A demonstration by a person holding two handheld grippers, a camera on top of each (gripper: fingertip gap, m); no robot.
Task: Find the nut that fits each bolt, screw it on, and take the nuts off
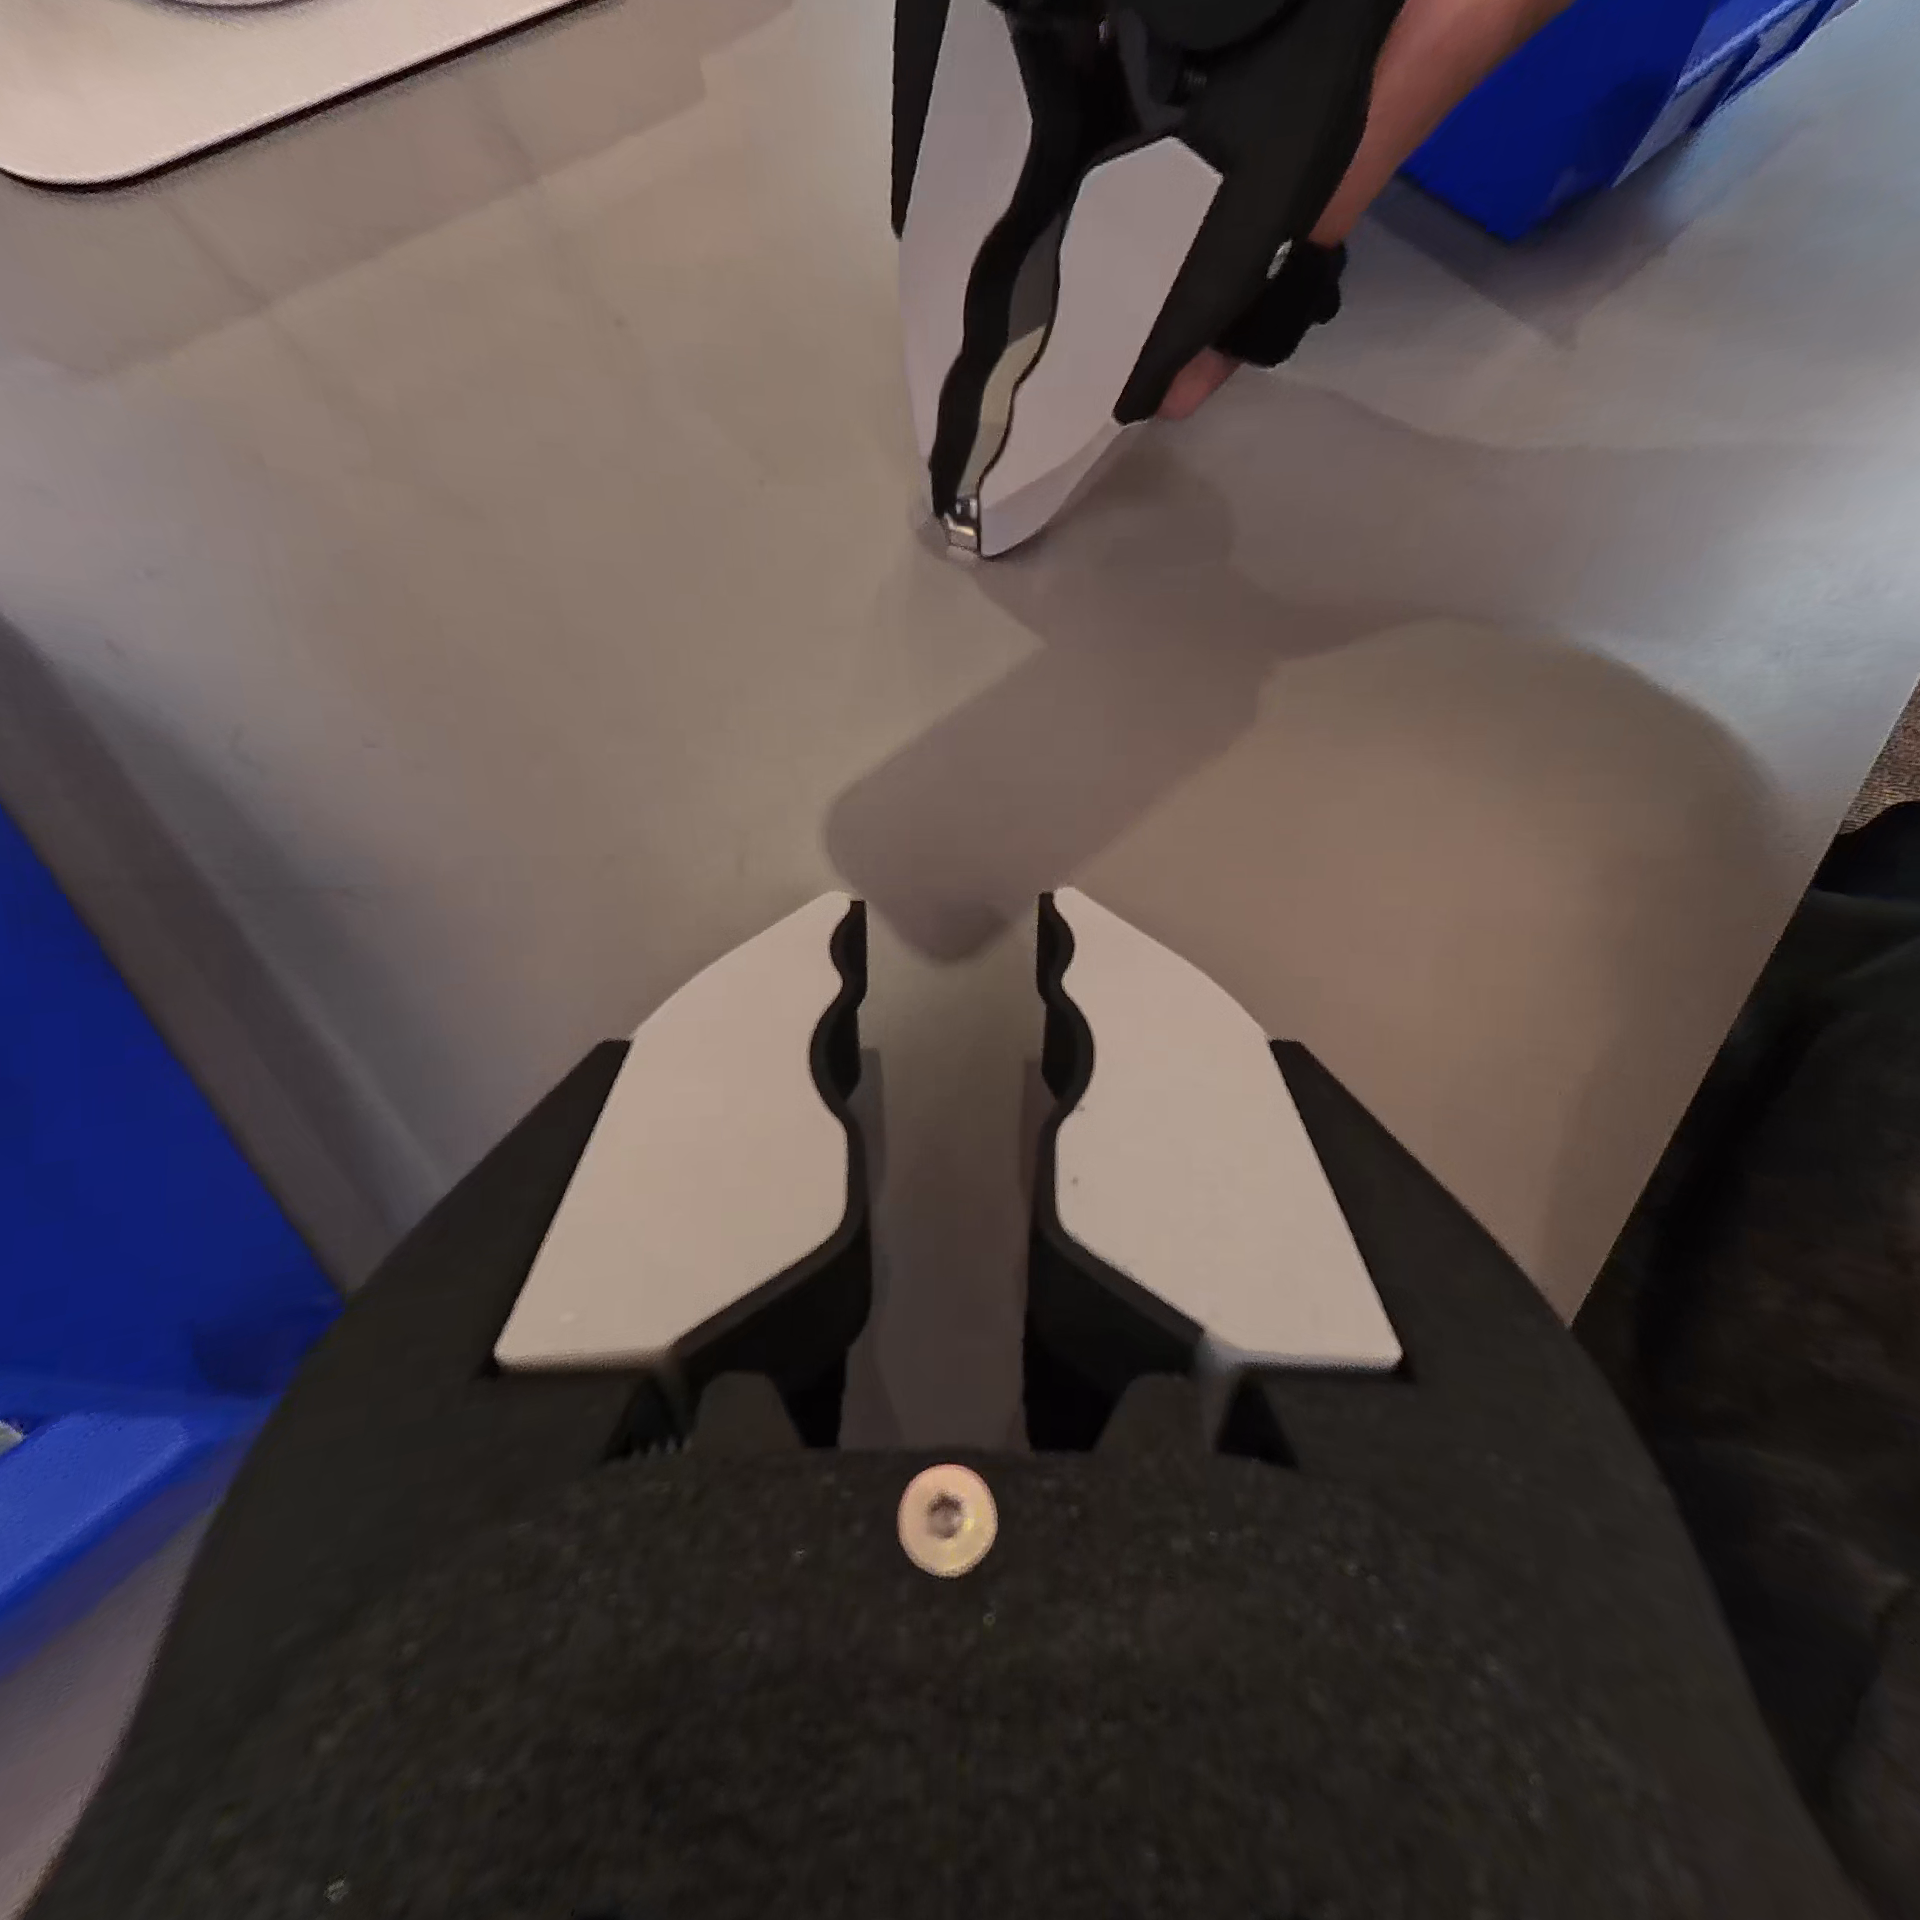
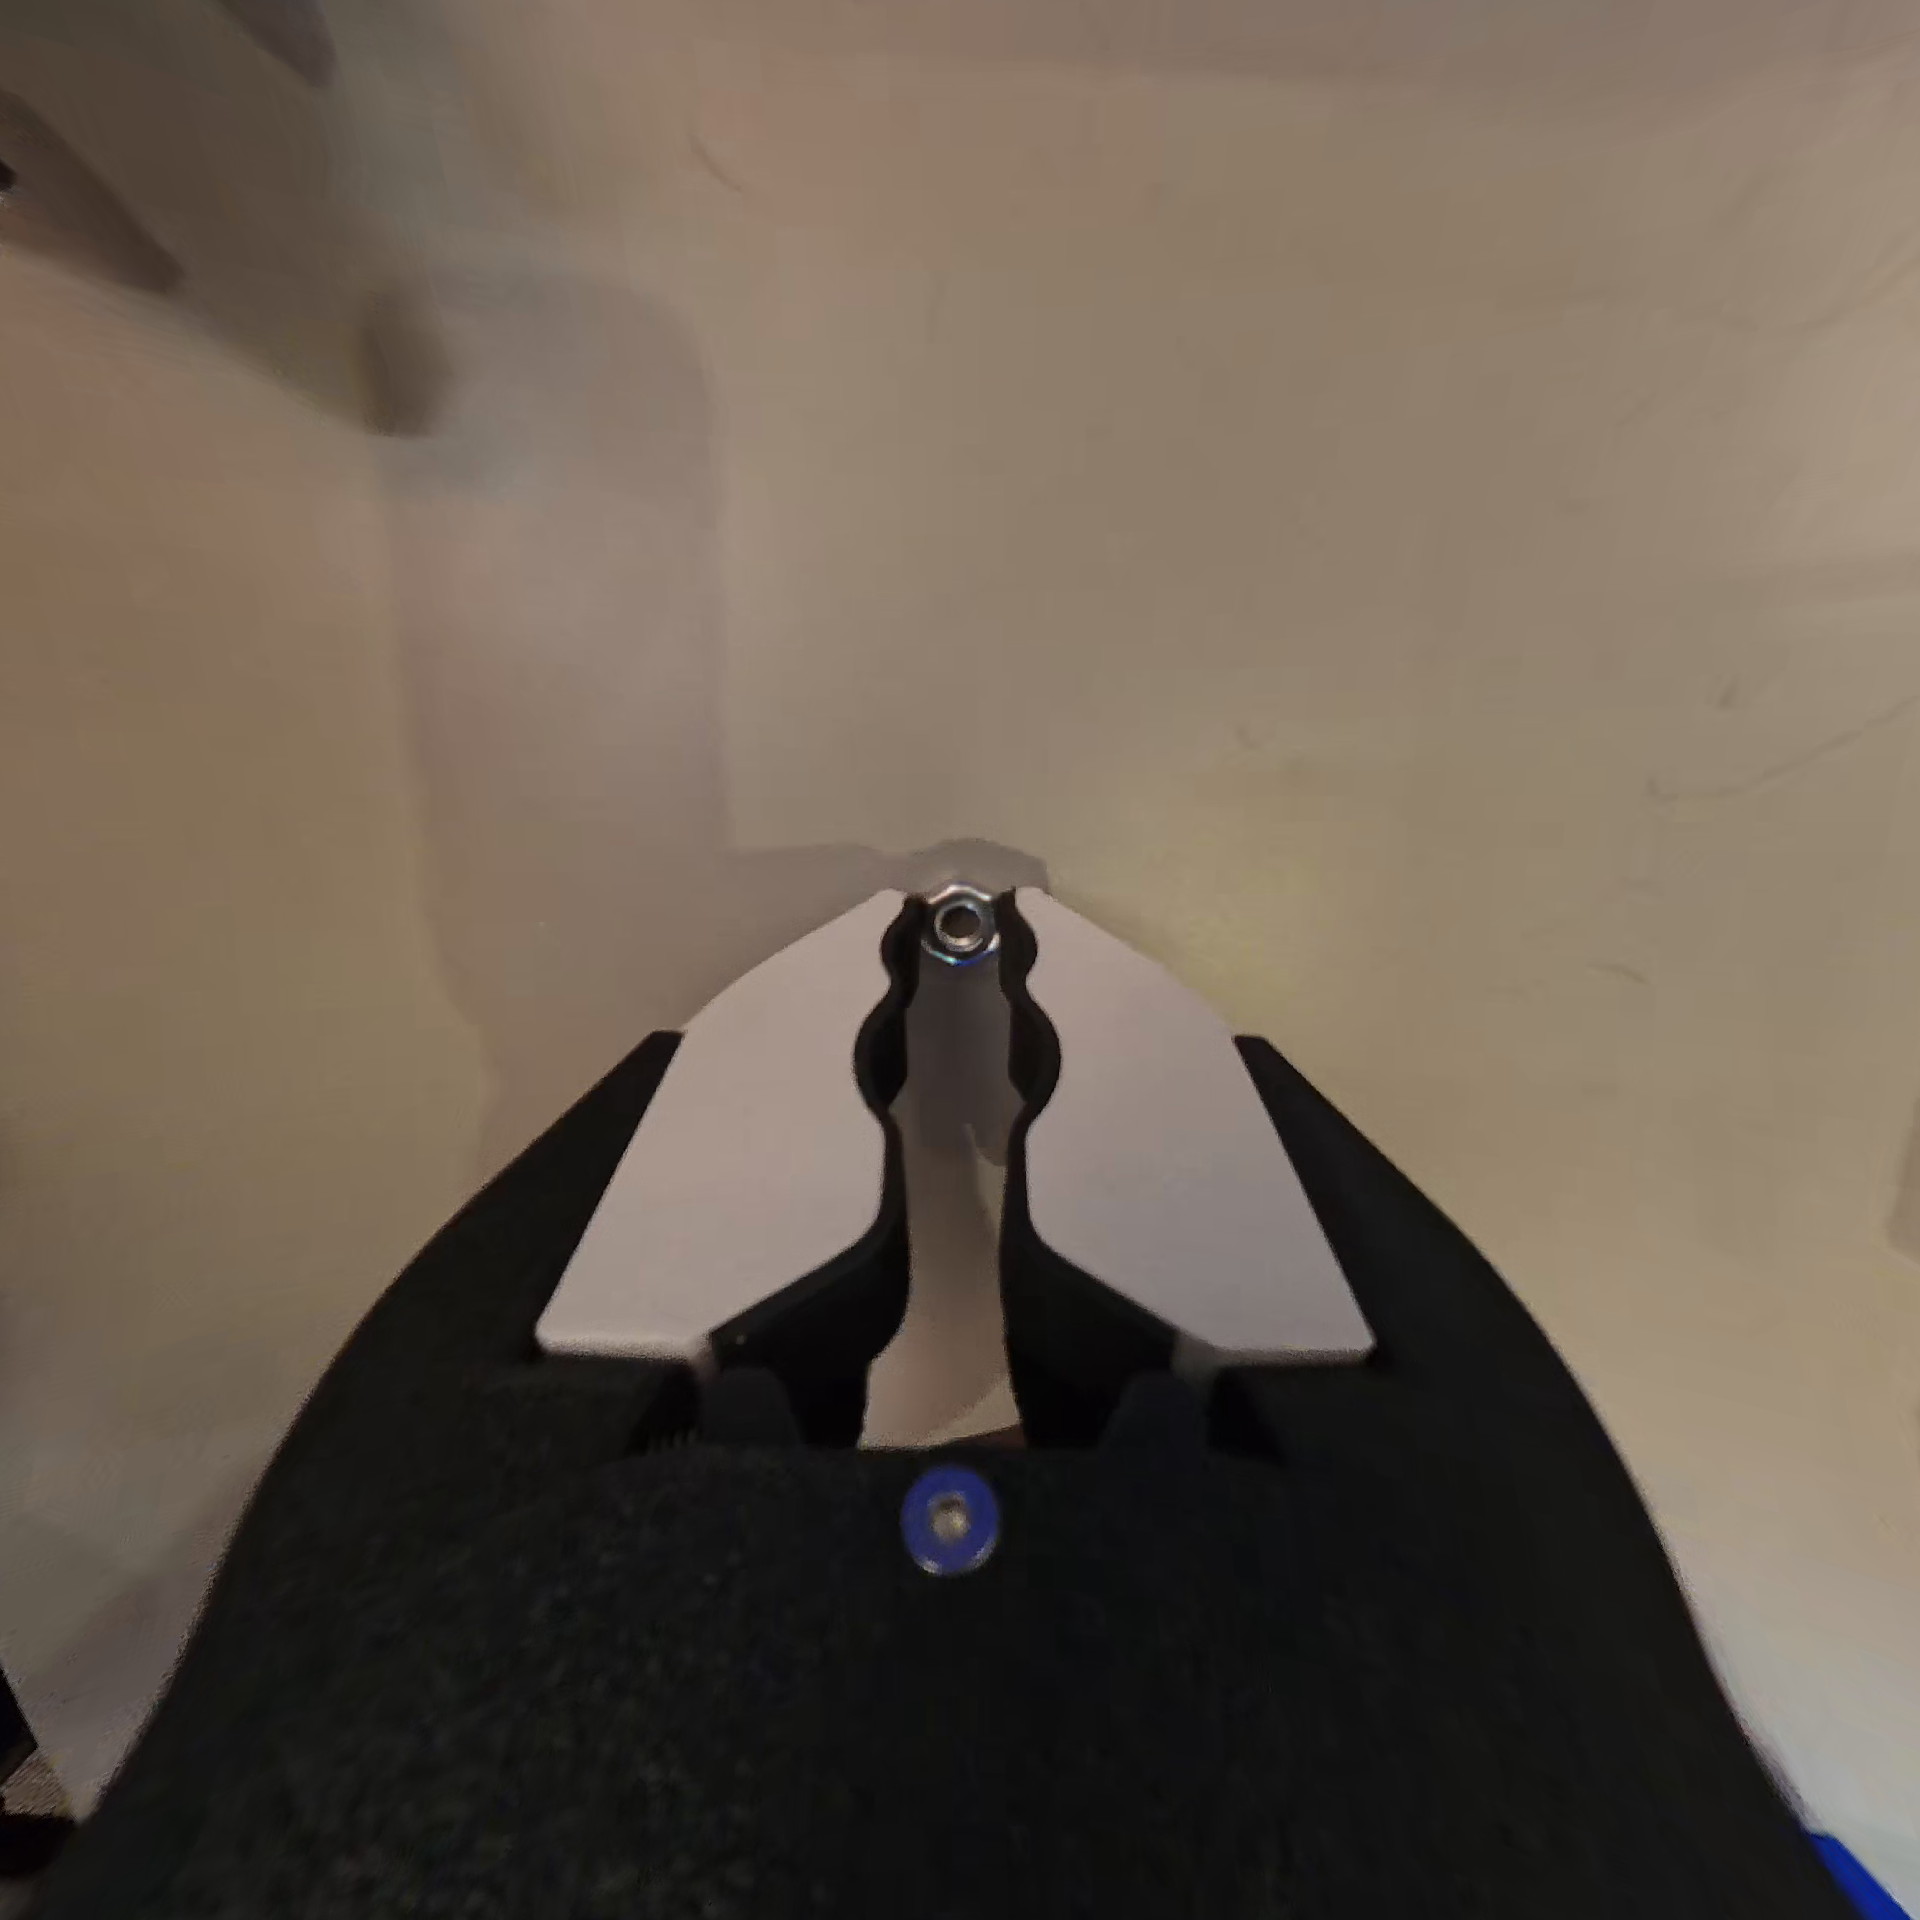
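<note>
In the right wrist view a small silver hex nut (image 2: 961,927) sits between the tips of my right gripper (image 2: 961,920), which is shut on it and points down at the pale table top. The left wrist view shows the same right gripper (image 1: 961,525) farther off, held by a gloved hand, its tips on the table with the nut (image 1: 961,530) pinched between them. My left gripper (image 1: 951,914) is open and empty, hovering above the grey table nearer the front. No bolt is in view.
A blue bin (image 1: 114,1195) stands at the left and another blue bin (image 1: 1621,104) at the far right. A white board (image 1: 208,73) lies at the far left. The table edge (image 1: 1839,790) runs along the right, with dark cloth beyond it. One gripper's finger ends stand about 12 cm off the other's.
</note>
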